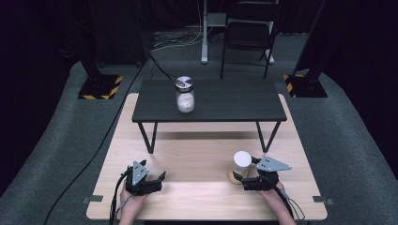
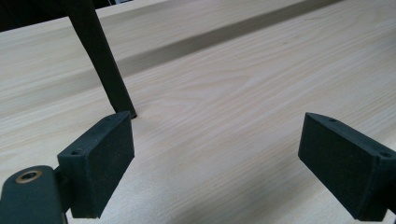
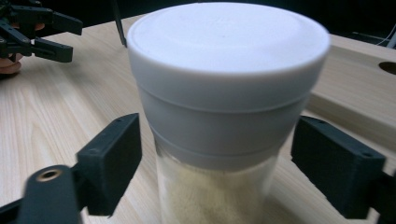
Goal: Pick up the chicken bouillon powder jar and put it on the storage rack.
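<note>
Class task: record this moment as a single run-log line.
right gripper: open, astride white-lidded clear jar, pads apart from it | left gripper: open, empty | light wooden table

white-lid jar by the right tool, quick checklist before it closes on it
1. White-lid jar sits between the right tool pads: ok.
2. Pads pressing the jar: not ok, a gap shows on both sides.
3. Jar upright on the wooden table: ok.
4. Lid seated level: ok.
5. Left tool open, with nothing between its pads, apart from the jar: ok.
6. Second jar on the black shelf, out of the way: ok.
</note>
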`<control>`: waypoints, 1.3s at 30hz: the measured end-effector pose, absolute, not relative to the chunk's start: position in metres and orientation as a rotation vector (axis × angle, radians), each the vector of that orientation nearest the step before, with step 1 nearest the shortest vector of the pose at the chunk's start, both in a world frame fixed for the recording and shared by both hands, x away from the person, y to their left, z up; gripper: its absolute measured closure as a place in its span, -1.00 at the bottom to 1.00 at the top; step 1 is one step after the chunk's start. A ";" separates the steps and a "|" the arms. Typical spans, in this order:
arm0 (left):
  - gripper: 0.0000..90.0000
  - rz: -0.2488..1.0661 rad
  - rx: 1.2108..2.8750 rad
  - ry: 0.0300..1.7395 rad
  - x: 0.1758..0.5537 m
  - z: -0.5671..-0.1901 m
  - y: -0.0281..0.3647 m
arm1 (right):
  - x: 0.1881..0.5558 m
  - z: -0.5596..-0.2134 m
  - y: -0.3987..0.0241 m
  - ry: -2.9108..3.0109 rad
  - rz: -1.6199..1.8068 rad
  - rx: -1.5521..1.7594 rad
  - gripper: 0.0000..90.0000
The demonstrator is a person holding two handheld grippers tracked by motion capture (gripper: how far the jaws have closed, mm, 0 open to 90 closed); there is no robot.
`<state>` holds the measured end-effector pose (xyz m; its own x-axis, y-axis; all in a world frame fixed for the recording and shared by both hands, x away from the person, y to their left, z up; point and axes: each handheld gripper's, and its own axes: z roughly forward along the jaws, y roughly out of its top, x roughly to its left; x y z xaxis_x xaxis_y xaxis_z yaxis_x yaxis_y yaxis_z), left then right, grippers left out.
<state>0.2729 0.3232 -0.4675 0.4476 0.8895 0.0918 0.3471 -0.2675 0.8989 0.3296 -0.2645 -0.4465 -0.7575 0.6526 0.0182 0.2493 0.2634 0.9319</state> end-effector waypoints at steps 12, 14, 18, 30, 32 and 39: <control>-0.77 0.771 1.815 1.065 0.274 -0.467 0.325 | 0.331 -0.432 -0.254 2.182 1.447 0.850 -0.25; -0.77 0.771 1.815 1.063 0.274 -0.467 0.325 | 0.331 -0.428 -0.256 2.174 1.460 0.854 -0.25; -0.77 0.772 1.817 1.062 0.274 -0.467 0.325 | 0.331 -0.409 -0.258 2.164 1.467 0.824 -0.25; -0.77 0.774 1.819 1.062 0.274 -0.467 0.324 | 0.335 -0.346 -0.259 2.129 1.498 0.799 -0.25; -0.77 0.773 1.819 1.062 0.274 -0.467 0.324 | 0.337 -0.338 -0.258 2.124 1.497 0.803 -0.25; -0.77 0.774 1.821 1.061 0.274 -0.467 0.324 | 0.343 -0.312 -0.257 2.098 1.508 0.795 -0.25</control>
